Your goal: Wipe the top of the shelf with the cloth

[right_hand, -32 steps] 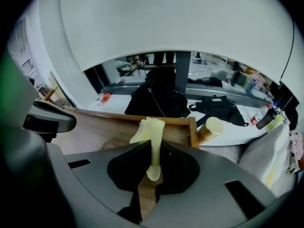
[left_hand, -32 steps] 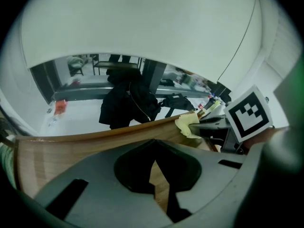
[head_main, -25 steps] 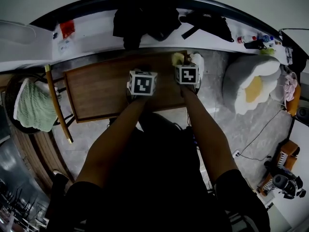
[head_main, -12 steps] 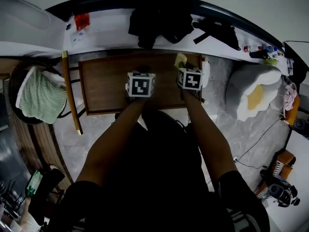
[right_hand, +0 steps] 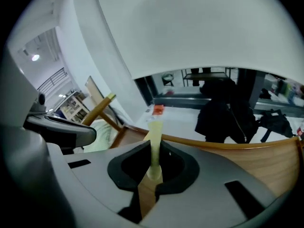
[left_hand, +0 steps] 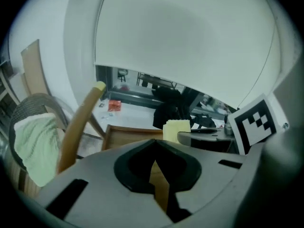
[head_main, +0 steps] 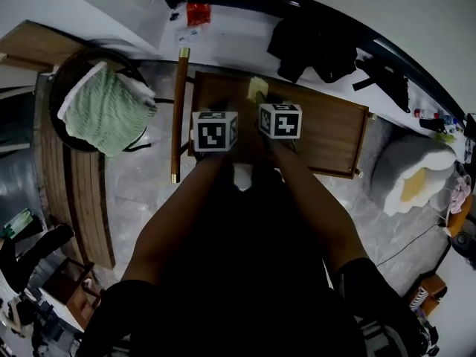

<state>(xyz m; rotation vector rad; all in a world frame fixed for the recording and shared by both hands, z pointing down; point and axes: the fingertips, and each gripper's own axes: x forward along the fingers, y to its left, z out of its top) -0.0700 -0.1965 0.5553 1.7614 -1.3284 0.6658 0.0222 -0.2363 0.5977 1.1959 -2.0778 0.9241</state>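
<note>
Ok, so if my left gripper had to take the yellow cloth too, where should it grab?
Probably the free part of the yellow cloth beyond the right gripper, which pinches its near end. It is a thin flat sheet held upright, so the left gripper, shut and empty, should open and come over the free top edge, one jaw on each flat face.

Both grippers are moved leftward along the shelf top point(head_main: 327, 136). The right gripper point(head_main: 266, 104), earlier at the right end, is now over the left half, and the left gripper point(head_main: 216, 112) is near the left edge. The cloth point(head_main: 257, 88) is carried along from the far right corner.
</note>
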